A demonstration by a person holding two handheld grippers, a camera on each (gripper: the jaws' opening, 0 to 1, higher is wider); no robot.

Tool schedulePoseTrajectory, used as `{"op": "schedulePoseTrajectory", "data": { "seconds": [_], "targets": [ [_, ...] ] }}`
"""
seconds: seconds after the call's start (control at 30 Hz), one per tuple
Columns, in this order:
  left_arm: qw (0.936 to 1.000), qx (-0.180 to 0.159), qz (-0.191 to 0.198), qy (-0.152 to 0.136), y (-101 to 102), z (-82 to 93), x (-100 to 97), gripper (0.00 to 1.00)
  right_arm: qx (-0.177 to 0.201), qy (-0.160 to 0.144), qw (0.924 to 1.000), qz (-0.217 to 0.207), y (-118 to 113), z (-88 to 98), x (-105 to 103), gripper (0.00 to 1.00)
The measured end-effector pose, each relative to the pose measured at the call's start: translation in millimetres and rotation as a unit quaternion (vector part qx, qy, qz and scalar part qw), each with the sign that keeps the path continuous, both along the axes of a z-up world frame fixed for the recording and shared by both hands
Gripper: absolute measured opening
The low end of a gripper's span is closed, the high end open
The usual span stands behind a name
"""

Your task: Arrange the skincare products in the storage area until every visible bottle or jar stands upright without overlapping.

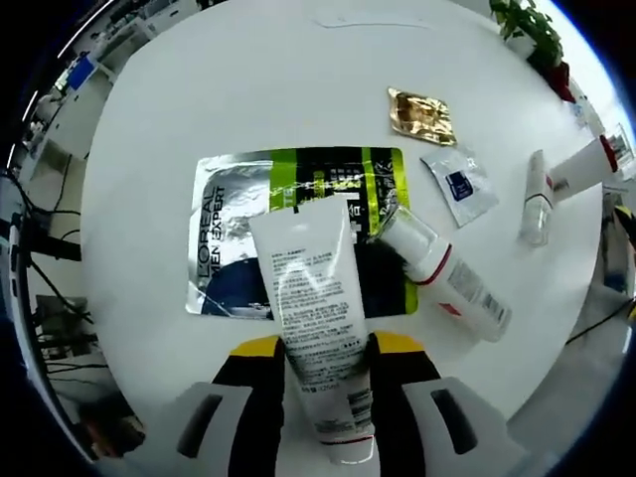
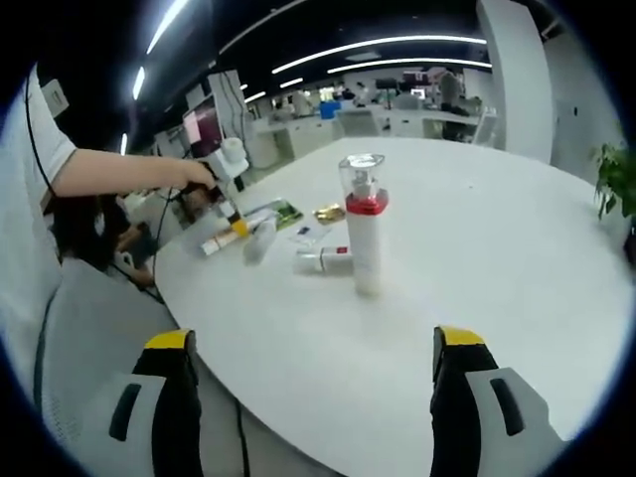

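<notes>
Bright ceiling strip lights (image 2: 378, 45) glare off the white table (image 1: 248, 89); fisheye edges bend and blur.

"L'OREAL MEN EXPERT" runs along the flat silver sachet (image 1: 298, 234); other print is unreadable.

White tube (image 1: 316, 328), silver-green sachet (image 1: 238, 214), gold packet (image 1: 421, 115), white table (image 1: 219, 89).

Round white counter (image 1: 199, 89). Lying flat on it: a silver, green and black sachet (image 1: 248, 214); a white bottle with a red band (image 1: 447, 273) on its side, touching the sachet's corner; a crumpled gold packet (image 1: 421, 115); a small clear packet (image 1: 460, 183); and a small tube (image 1: 537, 199). One pump bottle with a red collar (image 2: 364, 234) stands upright.
</notes>
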State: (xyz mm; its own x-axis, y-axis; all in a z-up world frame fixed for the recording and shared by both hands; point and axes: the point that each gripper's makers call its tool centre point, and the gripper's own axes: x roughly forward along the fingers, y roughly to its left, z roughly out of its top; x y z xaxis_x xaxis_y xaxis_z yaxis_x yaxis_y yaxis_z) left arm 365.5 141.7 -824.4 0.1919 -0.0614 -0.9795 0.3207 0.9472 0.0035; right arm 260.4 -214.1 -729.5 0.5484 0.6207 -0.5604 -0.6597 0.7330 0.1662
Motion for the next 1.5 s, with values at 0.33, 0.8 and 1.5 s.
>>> {"op": "schedulePoseTrajectory", "data": {
  "seconds": [0.33,0.8,1.5],
  "targets": [
    [0.9994,-0.024,0.012,-0.020,-5,11.0,4.1,0.30,0.002,-0.002,1.0000,0.002,1,1.3,-1,0.97],
    [0.9894,-0.118,0.028,-0.080,-23,42.5,-2.7,0.29,0.000,-0.006,1.0000,0.008,2,2.2,-1,0.97],
    [0.9580,-0.240,0.011,-0.157,-55,79.9,-13.1,0.28,-0.004,-0.012,0.9998,0.017,5,3.4,-2,0.97]
  ]
}}
